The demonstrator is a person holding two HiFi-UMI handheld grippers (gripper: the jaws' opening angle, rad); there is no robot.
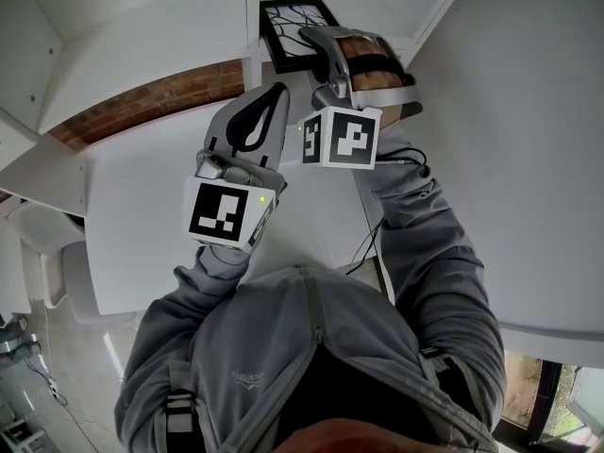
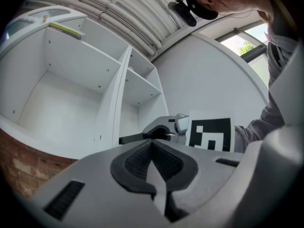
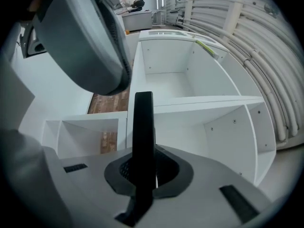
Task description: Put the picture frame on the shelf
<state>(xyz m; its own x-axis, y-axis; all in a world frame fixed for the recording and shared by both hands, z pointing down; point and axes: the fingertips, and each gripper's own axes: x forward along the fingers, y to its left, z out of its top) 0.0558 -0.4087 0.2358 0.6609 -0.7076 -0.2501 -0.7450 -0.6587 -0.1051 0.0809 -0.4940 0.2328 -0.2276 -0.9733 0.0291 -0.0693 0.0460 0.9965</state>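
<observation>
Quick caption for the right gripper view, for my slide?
The right gripper holds the black picture frame edge-on in its shut jaws, facing the white shelf.

Both arms are up and reaching forward, grey sleeves to the wrists.

Left gripper (image 1: 272,97): jaws together, nothing between them, nose tipped slightly upward. Left marker cube (image 1: 226,210) faces back toward the person.

Right gripper (image 1: 316,38): just beside the left and further forward, about level. Jaws are clamped on the thin black edge of the picture frame (image 1: 294,28). Right marker cube (image 1: 342,137) sits close to the left gripper's body.

Right arm (image 1: 444,253) is stretched further than left arm (image 1: 203,276).
</observation>
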